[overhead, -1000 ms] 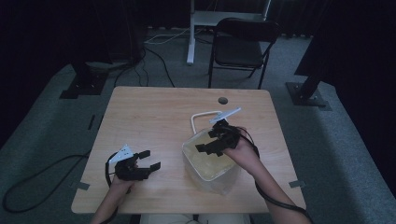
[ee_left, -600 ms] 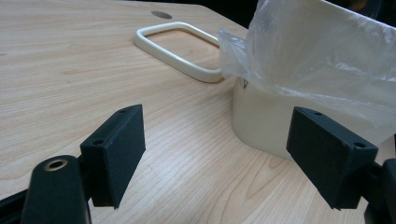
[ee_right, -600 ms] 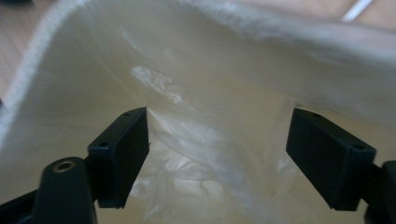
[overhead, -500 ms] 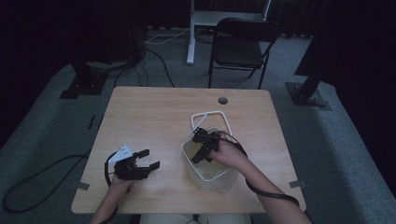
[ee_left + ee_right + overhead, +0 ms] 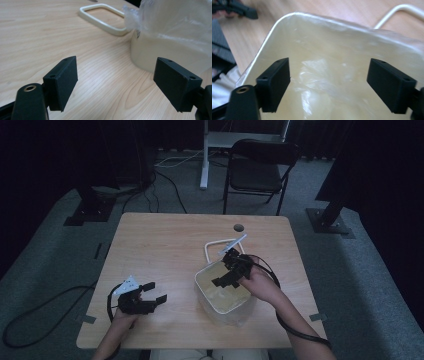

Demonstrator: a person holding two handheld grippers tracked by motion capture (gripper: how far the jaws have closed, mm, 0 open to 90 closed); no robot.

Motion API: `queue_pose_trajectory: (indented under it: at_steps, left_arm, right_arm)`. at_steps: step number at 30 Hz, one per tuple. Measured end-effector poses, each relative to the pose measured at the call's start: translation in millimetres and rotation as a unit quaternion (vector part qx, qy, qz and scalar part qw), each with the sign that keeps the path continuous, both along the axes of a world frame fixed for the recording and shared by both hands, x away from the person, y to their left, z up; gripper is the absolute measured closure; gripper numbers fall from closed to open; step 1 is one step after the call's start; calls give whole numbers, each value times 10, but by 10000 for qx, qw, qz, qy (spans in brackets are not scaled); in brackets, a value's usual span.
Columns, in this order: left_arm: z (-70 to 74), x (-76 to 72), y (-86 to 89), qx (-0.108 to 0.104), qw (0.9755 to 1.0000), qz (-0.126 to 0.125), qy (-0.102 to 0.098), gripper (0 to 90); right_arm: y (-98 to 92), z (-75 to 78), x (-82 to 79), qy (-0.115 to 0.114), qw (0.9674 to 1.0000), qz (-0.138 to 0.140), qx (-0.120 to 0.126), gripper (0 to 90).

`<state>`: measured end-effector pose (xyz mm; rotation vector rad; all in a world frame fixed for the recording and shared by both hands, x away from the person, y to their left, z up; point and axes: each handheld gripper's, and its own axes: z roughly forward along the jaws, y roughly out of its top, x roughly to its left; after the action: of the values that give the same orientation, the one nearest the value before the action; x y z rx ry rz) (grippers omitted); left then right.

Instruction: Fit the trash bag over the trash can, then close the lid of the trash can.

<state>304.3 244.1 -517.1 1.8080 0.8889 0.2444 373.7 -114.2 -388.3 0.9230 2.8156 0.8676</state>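
A cream bin (image 5: 222, 295) lined with a clear bag (image 5: 329, 82) stands at the table's (image 5: 165, 245) near right part. The right gripper (image 5: 231, 272) hangs over its mouth, jaws spread and empty. The left gripper (image 5: 150, 298) rests at the near left, jaws spread, empty. A cream ring (image 5: 217, 247) lies just behind the bin.

each hand carries a black gripper. the left gripper (image 5: 150, 296) bears a pale grey three-cornered plate on top, and a black cable trails from it off the table edge. the right gripper (image 5: 226, 275) has a black cable looping back along the forearm. the jaw pads are flat matt-black blocks with two small screw holes each; beside one sits a brass-ringed hole. the forearms look bare, though the light is dim.
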Motion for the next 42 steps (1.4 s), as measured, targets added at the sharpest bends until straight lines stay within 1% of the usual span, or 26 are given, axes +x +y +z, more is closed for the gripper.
queue_pose_trajectory:
  at_steps: [3,4,5,7,8,10,13,14,15,17,19,20,23,24,25,26,28,29,30,31,32,33,35,36,37,42]
  left_arm:
    - [-26,-24,60,26,10000,57,40,204]
    - [-35,-32,81,39,9999,77,53,204]
    - [-45,-40,99,56,9999,107,81,204]
    - [-72,-46,132,141,9997,110,187,121]
    - [-84,-52,144,175,9996,138,201,113]
    - [-100,-67,162,234,9993,227,184,113]
    - [-113,-82,173,306,9990,292,161,113]
    - [-118,-82,170,335,9988,301,187,113]
    - [-128,-85,162,348,9987,292,220,113]
    - [-143,-90,150,423,9985,284,208,113]
    - [-152,-98,131,539,9980,289,165,113]
    - [-155,-97,129,584,9978,284,151,113]
    - [-169,-99,125,576,9978,278,169,112]
    - [-172,-98,123,561,9979,262,201,100]
    - [-177,-90,119,567,9978,217,270,59]
    - [-181,-89,120,569,9977,175,308,4]
    - [-190,-92,119,567,9977,170,343,4]
    - [-194,-96,118,573,9976,201,326,4]
    - [-197,-103,117,568,9977,219,304,4]
    - [-197,-103,117,568,9977,219,304,4]
    - [-198,-113,114,507,9981,223,275,4]
    - [-196,-114,111,532,9980,221,258,4]
    - [-196,-117,102,555,9979,228,240,5]
    - [-198,-119,98,532,9980,230,248,5]
    - [-200,-125,93,524,9981,239,237,5]
    - [-193,-160,102,564,9977,317,200,5]
  right_arm:
    - [-147,34,-2,-51,9995,-167,255,181]
    - [-200,38,-6,-48,9991,-174,387,177]
    - [-251,38,-9,-29,9985,-144,535,152]
    - [-349,44,-22,20,9962,-131,855,149]
    - [-400,43,-16,25,9951,-127,976,146]
    - [-447,42,-4,-39,9938,-166,1096,146]
    - [-502,30,62,-15,9914,-232,1288,146]
    - [-520,30,90,0,9902,-247,1378,146]
    - [-526,29,102,4,9898,-231,1404,146]
    - [-539,28,124,0,9887,-272,1473,146]
    - [-539,26,136,-51,9897,-258,1405,146]
    - [-544,32,143,-80,9895,-260,1420,146]
    - [-570,45,172,-92,9868,-193,1606,146]
    - [-588,51,196,-154,9855,-206,1679,146]
    - [-605,57,221,-192,9843,-243,1737,146]
    - [-625,60,250,-252,9829,-304,1798,146]
    - [-669,58,320,-384,9808,-443,1862,146]
    - [-688,52,352,-430,9797,-520,1890,146]
    - [-715,41,395,-446,9785,-614,1916,145]
    - [-715,41,395,-446,9785,-614,1916,145]
    - [-748,21,450,-478,9773,-724,1935,145]
    - [-807,-23,540,-498,9750,-931,1955,145]
    - [-862,-79,623,-520,9727,-1138,1954,145]
    - [-886,-111,659,-499,9720,-1209,1951,145]
    - [-907,-144,690,-537,9715,-1277,1923,146]
    - [-980,-316,823,-541,9682,-1576,1865,146]
